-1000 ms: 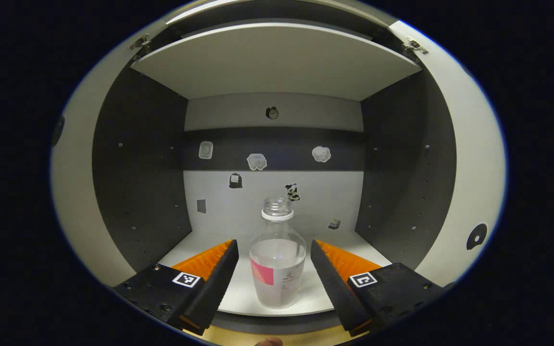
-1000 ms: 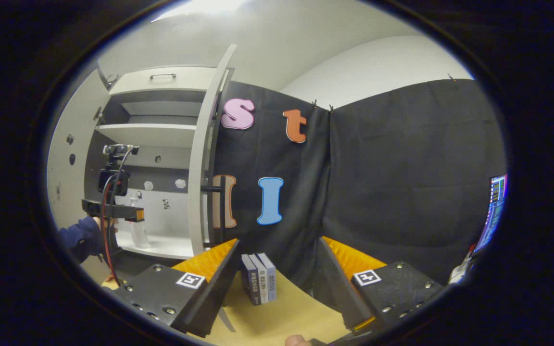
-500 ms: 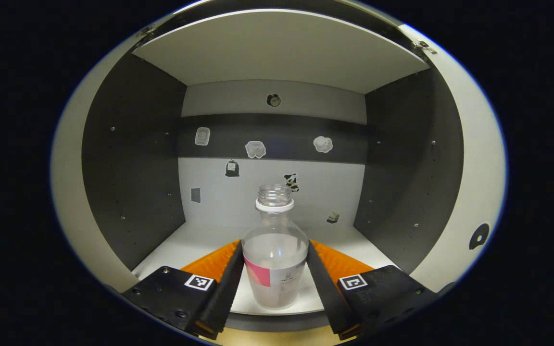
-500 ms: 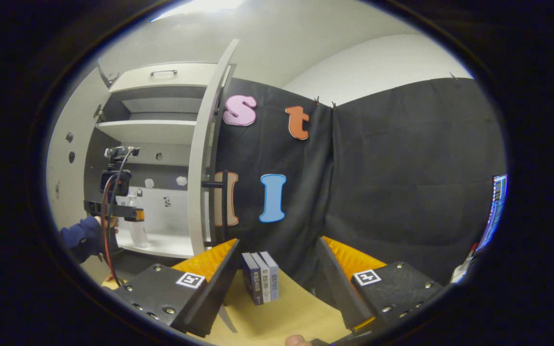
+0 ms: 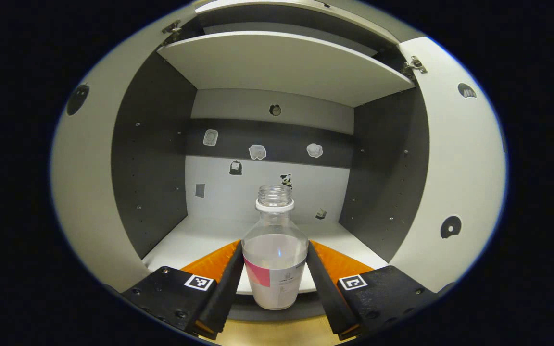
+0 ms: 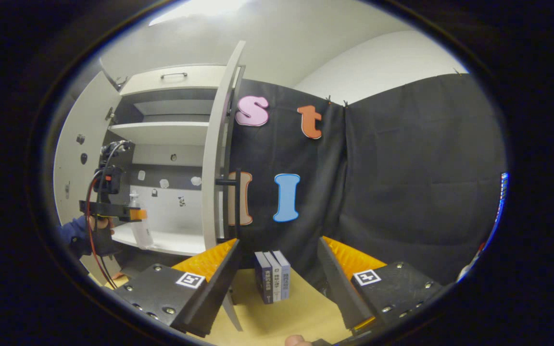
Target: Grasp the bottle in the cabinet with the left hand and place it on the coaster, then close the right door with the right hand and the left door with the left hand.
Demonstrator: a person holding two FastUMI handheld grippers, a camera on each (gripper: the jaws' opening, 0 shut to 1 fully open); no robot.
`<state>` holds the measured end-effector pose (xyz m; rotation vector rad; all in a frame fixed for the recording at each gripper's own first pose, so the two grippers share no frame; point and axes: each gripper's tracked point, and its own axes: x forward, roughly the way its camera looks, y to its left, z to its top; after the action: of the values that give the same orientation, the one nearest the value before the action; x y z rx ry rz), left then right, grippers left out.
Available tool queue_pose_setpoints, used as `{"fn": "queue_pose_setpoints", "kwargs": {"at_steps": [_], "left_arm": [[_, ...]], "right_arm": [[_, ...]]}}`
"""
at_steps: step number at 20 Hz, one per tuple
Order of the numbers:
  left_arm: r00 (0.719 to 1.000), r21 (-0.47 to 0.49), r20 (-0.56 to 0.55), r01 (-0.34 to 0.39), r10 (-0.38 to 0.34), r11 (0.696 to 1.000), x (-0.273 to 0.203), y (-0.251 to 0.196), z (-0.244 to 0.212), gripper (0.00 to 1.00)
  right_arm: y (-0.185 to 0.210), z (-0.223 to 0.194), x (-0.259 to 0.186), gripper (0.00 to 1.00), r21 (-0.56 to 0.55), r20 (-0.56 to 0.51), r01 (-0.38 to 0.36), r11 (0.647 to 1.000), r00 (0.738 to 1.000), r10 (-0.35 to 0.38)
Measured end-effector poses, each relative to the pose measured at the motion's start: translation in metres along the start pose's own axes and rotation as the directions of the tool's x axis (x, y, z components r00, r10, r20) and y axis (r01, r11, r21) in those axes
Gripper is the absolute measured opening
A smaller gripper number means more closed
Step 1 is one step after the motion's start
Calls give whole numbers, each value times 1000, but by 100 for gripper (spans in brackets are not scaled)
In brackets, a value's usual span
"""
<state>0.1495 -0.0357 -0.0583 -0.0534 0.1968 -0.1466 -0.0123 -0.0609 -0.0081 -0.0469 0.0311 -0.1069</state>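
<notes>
A clear bottle (image 5: 275, 269) with no cap, a white neck ring and a pink-and-white label is partly filled with water. My left gripper (image 5: 274, 250) is shut on its body, both fingers pressing its sides. The bottle hangs at the front edge of the cabinet's lower shelf (image 5: 195, 238). Both white doors stand open, the left door (image 5: 84, 192) and the right door (image 5: 455, 168). In the right gripper view, the left gripper (image 6: 132, 214) holds the bottle (image 6: 141, 231) at the cabinet mouth. My right gripper (image 6: 278, 240) is open above the tan table (image 6: 306, 312).
The right door (image 6: 217, 158) juts out edge-on with a dark handle (image 6: 229, 181). Three books (image 6: 272, 282) stand upright on the table beyond my right fingers. An upper shelf (image 5: 282, 62) spans the cabinet. A blue sleeve (image 6: 72, 233) shows behind the left gripper.
My left gripper closed on the bottle, then drew it back from deeper on the shelf to its front edge. The right gripper stayed open and shifted only slightly.
</notes>
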Motion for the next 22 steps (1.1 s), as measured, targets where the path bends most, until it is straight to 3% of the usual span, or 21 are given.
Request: {"fn": "queue_pose_setpoints", "kwargs": {"at_steps": [8, 14, 22], "left_arm": [[993, 1, -21, 116, -116, 993, -76, -5, -49, 80], [973, -68, -66, 217, -221, 974, -127, -19, -110, 80], [969, -46, -176, 170, -175, 984, -176, -8, -206, 80]], "right_arm": [[-1, 0, -6, 96, -6, 3, -71, 997, 997, 71], [-1, 8, 0, 96, -26, 27, -118, 993, 993, 119], [-2, 8, 9, 96, -50, 31, -171, 984, 985, 172]]}}
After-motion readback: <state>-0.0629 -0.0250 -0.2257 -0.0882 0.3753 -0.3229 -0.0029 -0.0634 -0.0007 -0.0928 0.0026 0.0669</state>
